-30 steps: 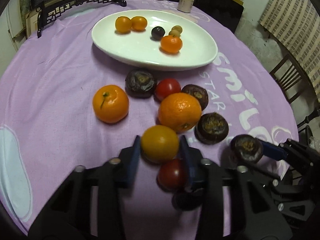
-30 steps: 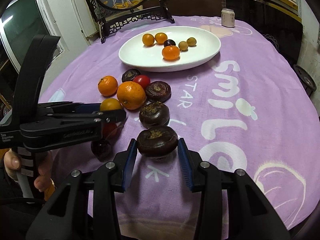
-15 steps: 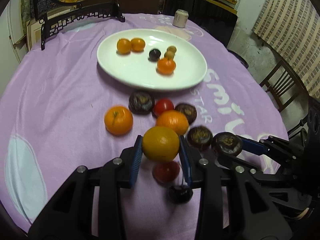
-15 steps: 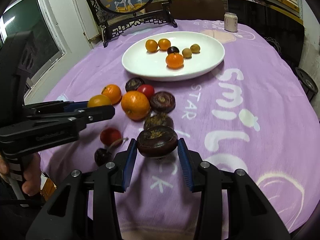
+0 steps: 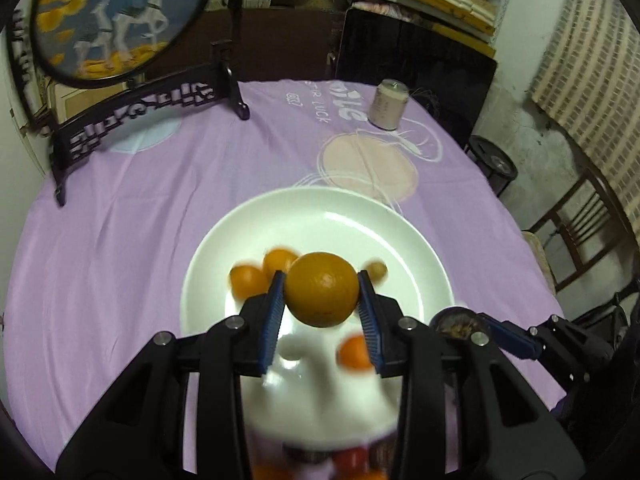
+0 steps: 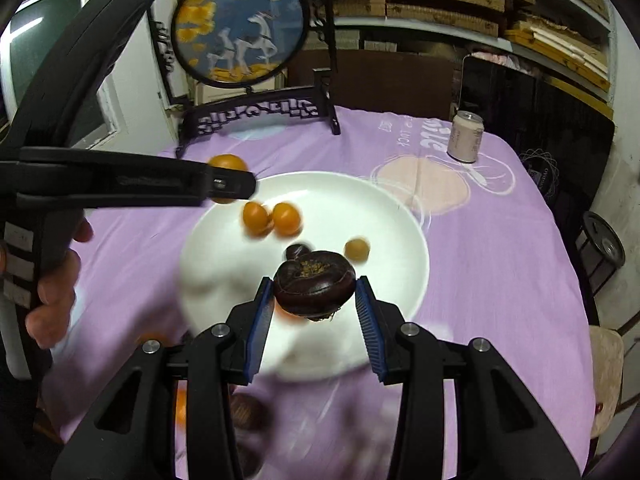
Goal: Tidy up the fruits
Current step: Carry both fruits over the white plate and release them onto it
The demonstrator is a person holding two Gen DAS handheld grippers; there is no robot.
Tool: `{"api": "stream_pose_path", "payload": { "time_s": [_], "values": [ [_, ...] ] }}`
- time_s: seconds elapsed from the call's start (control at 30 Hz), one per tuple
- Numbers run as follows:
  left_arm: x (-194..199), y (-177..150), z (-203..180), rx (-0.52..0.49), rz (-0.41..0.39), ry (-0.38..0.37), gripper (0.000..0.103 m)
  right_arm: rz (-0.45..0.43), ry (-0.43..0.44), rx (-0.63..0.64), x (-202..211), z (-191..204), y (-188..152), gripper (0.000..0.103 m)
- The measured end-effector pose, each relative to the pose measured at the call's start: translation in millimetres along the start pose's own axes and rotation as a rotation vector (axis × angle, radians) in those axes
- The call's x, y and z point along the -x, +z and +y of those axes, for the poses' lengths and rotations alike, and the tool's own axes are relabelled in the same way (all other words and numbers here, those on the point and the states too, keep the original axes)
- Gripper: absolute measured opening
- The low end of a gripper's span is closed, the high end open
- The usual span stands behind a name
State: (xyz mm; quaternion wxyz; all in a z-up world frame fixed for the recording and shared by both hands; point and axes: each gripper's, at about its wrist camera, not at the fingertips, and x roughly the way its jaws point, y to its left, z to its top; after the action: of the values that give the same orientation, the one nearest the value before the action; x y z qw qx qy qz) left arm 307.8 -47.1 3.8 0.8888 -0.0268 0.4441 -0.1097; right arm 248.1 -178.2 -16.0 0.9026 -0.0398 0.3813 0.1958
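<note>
The white plate (image 5: 420, 264) lies right below both my loads. My left gripper (image 5: 323, 308) is clamped on an orange (image 5: 323, 294) over its middle; my right gripper (image 6: 316, 306) pinches a dark round fruit (image 6: 314, 286) above its near right part, so both drops go straight down.

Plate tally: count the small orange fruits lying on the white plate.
3. Left fruit and its neighbour sit side by side left on the plate; the third fruit lies nearer, beside the left gripper. More may be hidden.
</note>
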Motion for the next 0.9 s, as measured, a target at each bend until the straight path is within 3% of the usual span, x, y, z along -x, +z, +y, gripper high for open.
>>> {"api": "stream_pose_path", "payload": {
  "time_s": [0.1, 0.23, 0.5, 0.53, 0.57, 0.7, 0.73, 0.8, 0.87, 0.9],
  "values": [
    [-45, 17, 1, 0.039, 0.068, -0.014, 0.036, 0.054, -0.019, -0.03, -36, -21, 10, 0.042],
    [-74, 26, -2, 0.048, 0.107, -0.042, 0.036, 0.098, -0.004, -0.061, -60, -36, 11, 0.042],
    [-97, 31, -4, 0.06, 0.128, -0.022, 0.037, 0.103, -0.015, -0.041, -76, -36, 13, 0.043],
    [-96, 33, -4, 0.069, 0.133, -0.022, 0.046, 0.105, -0.03, -0.032, -75, -34, 13, 0.048],
    [-92, 33, -3, 0.075, 0.134, -0.028, 0.064, 0.102, -0.044, -0.026, -73, -33, 13, 0.058],
    [-50, 27, -1, 0.035, 0.071, 0.003, 0.078, 0.075, -0.066, -0.016, -36, -25, 6, 0.065],
    [-32, 21, 2, 0.033, 0.052, 0.006, 0.087, 0.069, -0.07, -0.019, -23, -22, 1, 0.068],
    [-3, 6, 4, 0.027, 0.015, 0.021, 0.094, 0.046, -0.07, -0.027, 1, -14, -10, 0.079],
    [29, -19, 5, 0.007, -0.017, 0.047, 0.098, -0.006, -0.07, -0.046, 30, -3, -29, 0.099],
    [40, -33, 6, 0.003, -0.029, 0.056, 0.099, -0.029, -0.068, -0.05, 42, 2, -38, 0.099]
  ]
}}
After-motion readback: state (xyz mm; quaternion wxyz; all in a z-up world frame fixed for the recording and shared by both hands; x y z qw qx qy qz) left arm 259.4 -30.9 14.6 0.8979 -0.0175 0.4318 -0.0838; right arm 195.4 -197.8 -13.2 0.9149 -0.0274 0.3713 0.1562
